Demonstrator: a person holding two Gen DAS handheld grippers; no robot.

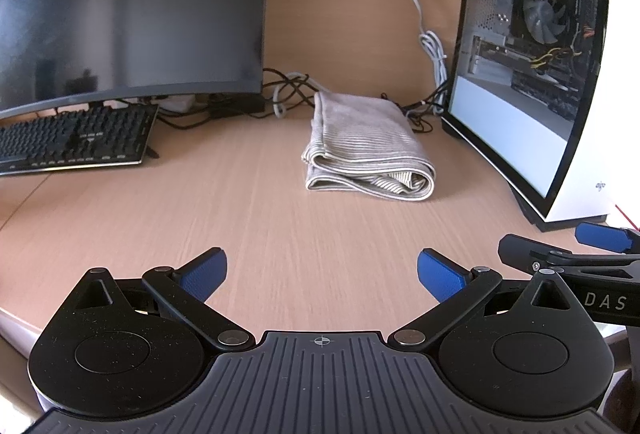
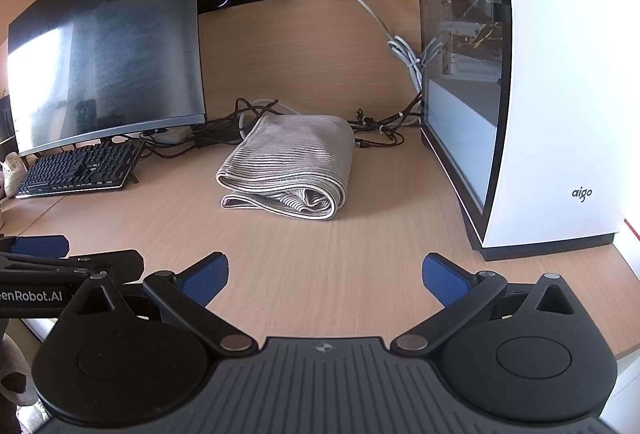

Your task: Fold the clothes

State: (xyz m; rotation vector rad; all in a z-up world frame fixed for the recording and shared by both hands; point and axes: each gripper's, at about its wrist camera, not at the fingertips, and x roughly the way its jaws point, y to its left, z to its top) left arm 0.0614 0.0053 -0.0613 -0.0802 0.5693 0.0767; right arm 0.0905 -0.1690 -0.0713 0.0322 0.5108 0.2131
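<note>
Desk bears one folded striped garment, well apart from two grippers, left and right, jaws spread wide.

On the one desk lies one folded striped cloth, with one monitor, one keyboard, one computer case, and two grippers, left and right.
</note>
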